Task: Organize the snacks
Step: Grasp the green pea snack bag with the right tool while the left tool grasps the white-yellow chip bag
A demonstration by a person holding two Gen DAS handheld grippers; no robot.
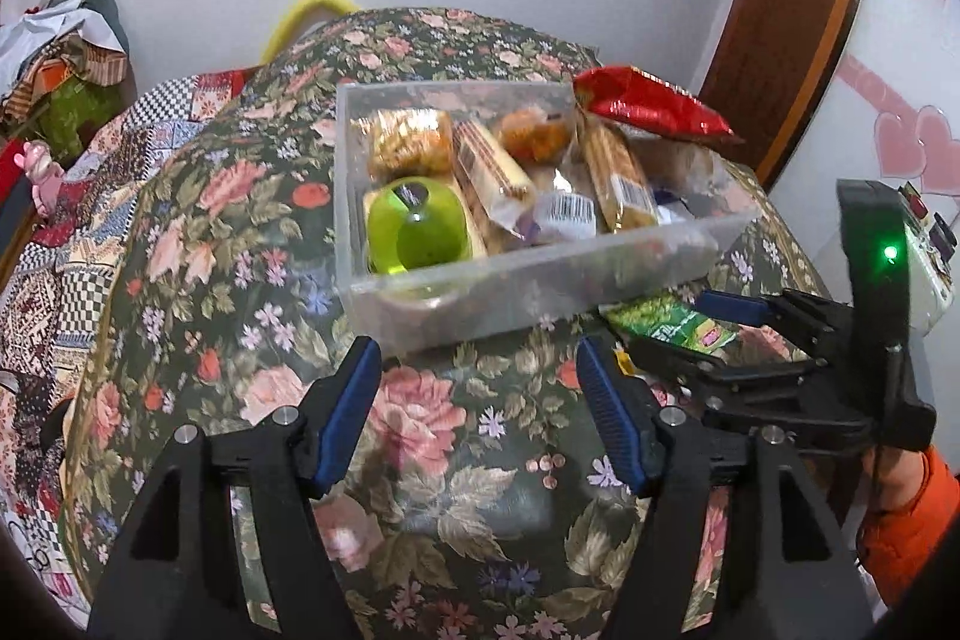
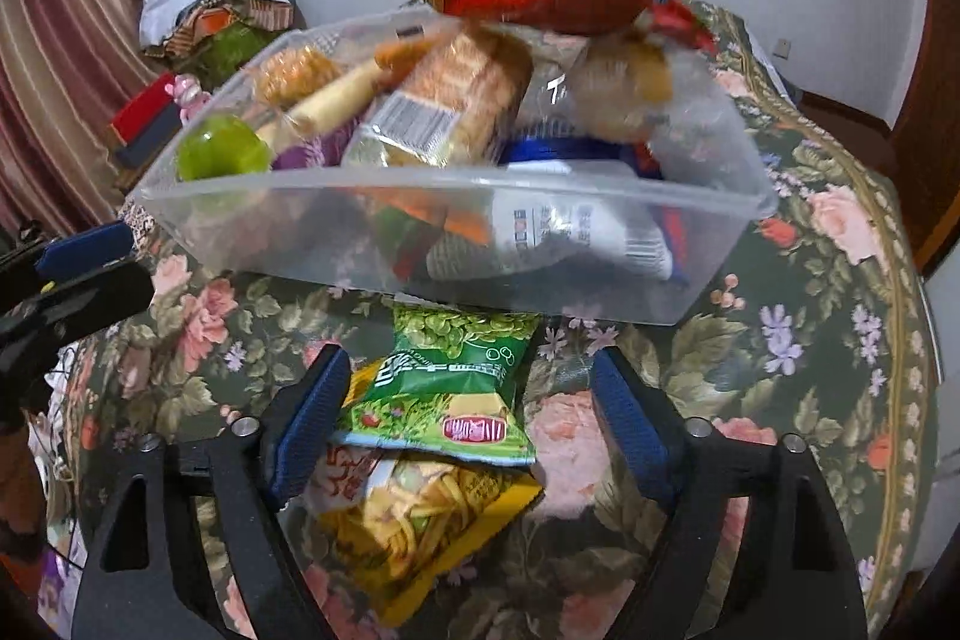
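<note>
A clear plastic box (image 1: 528,280) full of wrapped snacks stands on the floral cloth. Among them are a green jelly cup (image 1: 417,226) and a red bag (image 1: 648,103) lying on top at the far right corner. My left gripper (image 1: 477,358) hangs open over bare cloth just in front of the box, with nothing between its fingers. My right gripper (image 2: 468,370) is open and straddles a green packet (image 2: 456,382) that lies on a yellow packet (image 2: 420,514) in front of the box (image 2: 420,178). Its left pad is close to the packets' edge and its right pad stands apart.
The table's cloth (image 2: 840,340) curves away to the right. Behind the table at the left, a quilt (image 1: 90,232) and a pile of fabric (image 1: 66,58) lie. An orange sleeve (image 1: 912,520) shows at the right. The other gripper (image 2: 90,268) reaches in from the left.
</note>
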